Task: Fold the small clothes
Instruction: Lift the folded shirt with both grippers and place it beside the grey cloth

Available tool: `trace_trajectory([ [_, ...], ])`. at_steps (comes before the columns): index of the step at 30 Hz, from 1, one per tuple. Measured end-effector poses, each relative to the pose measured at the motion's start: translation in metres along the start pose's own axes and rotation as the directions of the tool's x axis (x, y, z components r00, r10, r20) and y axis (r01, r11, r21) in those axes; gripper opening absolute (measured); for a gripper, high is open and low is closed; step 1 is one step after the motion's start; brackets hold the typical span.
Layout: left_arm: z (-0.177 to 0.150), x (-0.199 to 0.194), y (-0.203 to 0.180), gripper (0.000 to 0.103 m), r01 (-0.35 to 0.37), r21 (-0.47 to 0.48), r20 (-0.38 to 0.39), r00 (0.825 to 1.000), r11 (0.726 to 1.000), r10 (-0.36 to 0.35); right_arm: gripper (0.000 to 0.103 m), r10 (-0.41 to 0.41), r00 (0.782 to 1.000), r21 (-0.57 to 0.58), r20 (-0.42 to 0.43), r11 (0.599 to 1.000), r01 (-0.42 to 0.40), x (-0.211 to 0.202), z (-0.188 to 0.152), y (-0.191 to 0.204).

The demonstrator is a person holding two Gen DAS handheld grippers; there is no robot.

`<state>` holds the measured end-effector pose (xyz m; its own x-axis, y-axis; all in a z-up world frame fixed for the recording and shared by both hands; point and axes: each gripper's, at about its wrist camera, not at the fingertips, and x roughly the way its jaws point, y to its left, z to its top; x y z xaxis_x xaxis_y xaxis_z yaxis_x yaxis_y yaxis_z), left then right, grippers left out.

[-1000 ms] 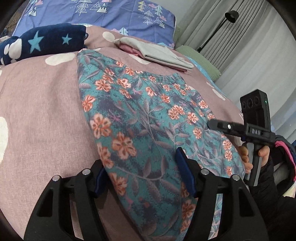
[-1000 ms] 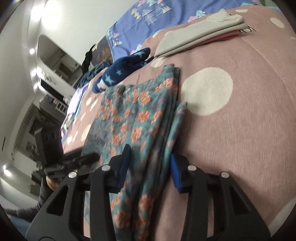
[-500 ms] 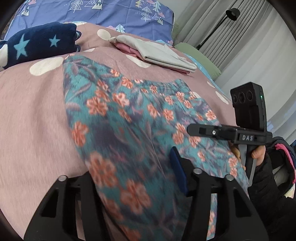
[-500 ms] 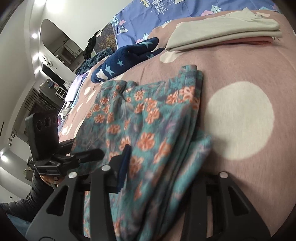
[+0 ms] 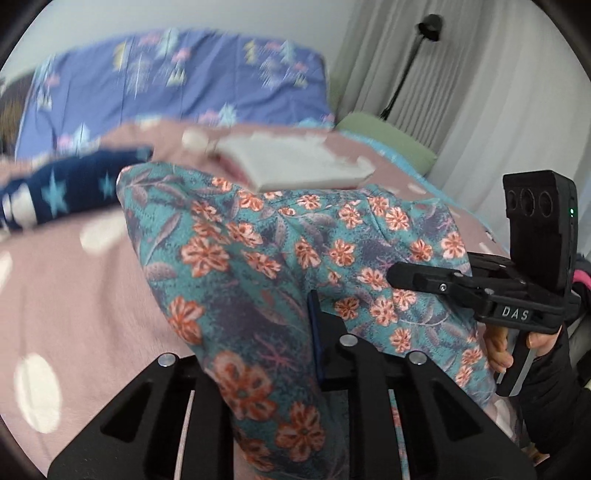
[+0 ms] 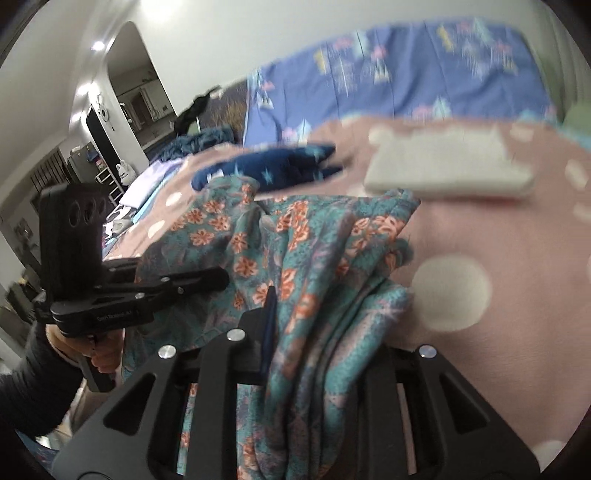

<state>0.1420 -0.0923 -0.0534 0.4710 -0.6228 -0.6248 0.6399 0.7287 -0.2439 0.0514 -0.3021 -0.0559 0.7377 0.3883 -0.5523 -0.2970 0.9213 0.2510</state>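
A teal floral garment [image 5: 280,258] lies on the pink dotted bedcover [image 5: 74,295], its near end lifted. My left gripper [image 5: 258,347] is shut on its near left edge; cloth hides the left finger. My right gripper [image 6: 314,332] is shut on the bunched right edge of the garment [image 6: 295,251]. Each gripper shows in the other's view: the right gripper [image 5: 399,275] and the left gripper [image 6: 218,277].
A folded grey and pink stack [image 5: 295,166] and a navy star garment [image 5: 74,188] lie beyond. A blue patterned pillow [image 5: 177,85] is at the head. A floor lamp [image 5: 424,33] and curtains stand right. A doorway [image 6: 136,92] shows at left.
Both grippers closed on the garment's near edge and lifted it, tilting upward toward the pillow. The cloth has bunched and risen off the bedcover.
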Motion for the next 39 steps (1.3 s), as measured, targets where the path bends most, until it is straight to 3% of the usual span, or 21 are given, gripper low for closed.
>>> trace_trajectory([
  [7, 0.028, -0.039, -0.063, 0.017, 0.006, 0.111, 0.114, 0.993, 0.994, -0.019, 0.021, -0.07, 0.984, -0.031, 0.162, 0.997, 0.076, -0.079, 0.002, 0.009],
  [14, 0.047, -0.045, -0.139, 0.017, 0.03, 0.245, 0.148, 0.987, 0.969, -0.068, 0.021, -0.171, 0.943, 0.006, 0.284, 0.984, 0.177, -0.165, -0.018, -0.015],
  [20, 0.052, -0.025, -0.2, 0.017, 0.083, 0.341, 0.111, 0.986, 0.936, -0.127, 0.021, -0.242, 0.92, 0.084, 0.31, 0.97, 0.227, -0.213, -0.045, -0.045],
  [26, 0.038, 0.014, -0.232, 0.017, 0.159, 0.376, 0.035, 0.982, 0.913, -0.186, 0.021, -0.312, 0.909, 0.167, 0.277, 0.947, 0.274, -0.236, -0.078, -0.073],
  [29, 0.038, 0.033, -0.252, 0.017, 0.157, 0.438, 0.02, 0.983, 0.885, -0.184, 0.02, -0.341, 0.896, 0.208, 0.285, 0.934, 0.289, -0.248, -0.087, -0.091],
  [33, 0.063, 0.053, -0.272, 0.017, 0.155, 0.498, 0.018, 0.982, 0.853, -0.189, 0.02, -0.377, 0.874, 0.253, 0.307, 0.917, 0.307, -0.262, -0.081, -0.115],
  [39, 0.113, 0.08, -0.304, 0.017, 0.117, 0.568, 0.054, 0.982, 0.815, -0.179, 0.02, -0.431, 0.84, 0.294, 0.331, 0.892, 0.342, -0.28, -0.033, -0.163],
])
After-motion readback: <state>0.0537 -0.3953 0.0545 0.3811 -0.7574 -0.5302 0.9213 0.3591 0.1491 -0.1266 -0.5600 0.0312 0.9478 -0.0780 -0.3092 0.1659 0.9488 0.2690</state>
